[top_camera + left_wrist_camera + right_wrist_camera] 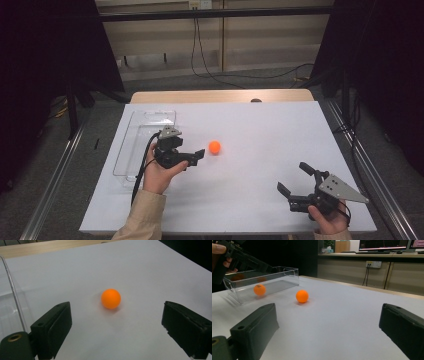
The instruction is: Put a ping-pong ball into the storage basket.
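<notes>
An orange ball [215, 147] [111, 298] [302, 296] lies on the white sheet [260, 135] near the table's middle. My left gripper [192, 151] [115, 322] is open just left of it, its jaws spread wide with the ball a short way ahead of them, untouched. My right gripper [292, 177] [327, 325] is open and empty at the front right, pointing toward the ball from far off. A clear plastic box [145, 120] [10, 290] [287, 273] lies at the left. A second orange ball [259, 289] shows through its wall.
The table's wooden far edge [220, 96] runs past the sheet. Black frame posts [72, 107] and cables [210, 70] stand beyond the table. A hand [219, 250] holding the left gripper hangs over the box's near end in the right gripper view.
</notes>
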`<state>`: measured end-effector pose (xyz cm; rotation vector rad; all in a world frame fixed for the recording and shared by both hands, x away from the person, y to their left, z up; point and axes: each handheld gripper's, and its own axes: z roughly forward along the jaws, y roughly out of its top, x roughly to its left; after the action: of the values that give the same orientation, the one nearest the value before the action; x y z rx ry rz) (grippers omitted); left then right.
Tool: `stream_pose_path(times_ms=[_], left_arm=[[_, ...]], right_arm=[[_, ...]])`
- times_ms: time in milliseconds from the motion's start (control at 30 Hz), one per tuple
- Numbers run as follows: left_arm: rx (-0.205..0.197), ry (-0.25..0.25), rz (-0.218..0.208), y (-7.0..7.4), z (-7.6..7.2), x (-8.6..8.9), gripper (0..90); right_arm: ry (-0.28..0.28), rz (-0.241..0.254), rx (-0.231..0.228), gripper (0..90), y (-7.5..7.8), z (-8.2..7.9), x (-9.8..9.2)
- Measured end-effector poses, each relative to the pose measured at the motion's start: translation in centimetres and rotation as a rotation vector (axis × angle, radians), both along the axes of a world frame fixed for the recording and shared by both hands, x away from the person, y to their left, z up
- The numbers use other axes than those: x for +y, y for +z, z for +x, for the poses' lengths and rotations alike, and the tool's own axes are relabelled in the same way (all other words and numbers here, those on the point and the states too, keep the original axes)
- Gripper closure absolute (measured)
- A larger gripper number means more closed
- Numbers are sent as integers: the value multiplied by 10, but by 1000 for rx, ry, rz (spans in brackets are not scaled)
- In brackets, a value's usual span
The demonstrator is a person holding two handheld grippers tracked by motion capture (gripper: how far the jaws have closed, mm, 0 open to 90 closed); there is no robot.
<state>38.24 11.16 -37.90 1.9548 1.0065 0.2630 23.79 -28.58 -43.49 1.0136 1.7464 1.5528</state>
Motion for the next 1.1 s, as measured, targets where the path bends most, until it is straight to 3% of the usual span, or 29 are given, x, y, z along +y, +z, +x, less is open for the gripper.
stream_pose_path(times_ms=[733, 1100], left_arm=[[-18, -30, 3, -4, 0, -11, 83], [-36, -39, -14, -4, -1, -13, 79]], right_arm=[[-5, 0, 3, 14, -1, 2, 0], [-5, 8, 11, 14, -1, 2, 0]])
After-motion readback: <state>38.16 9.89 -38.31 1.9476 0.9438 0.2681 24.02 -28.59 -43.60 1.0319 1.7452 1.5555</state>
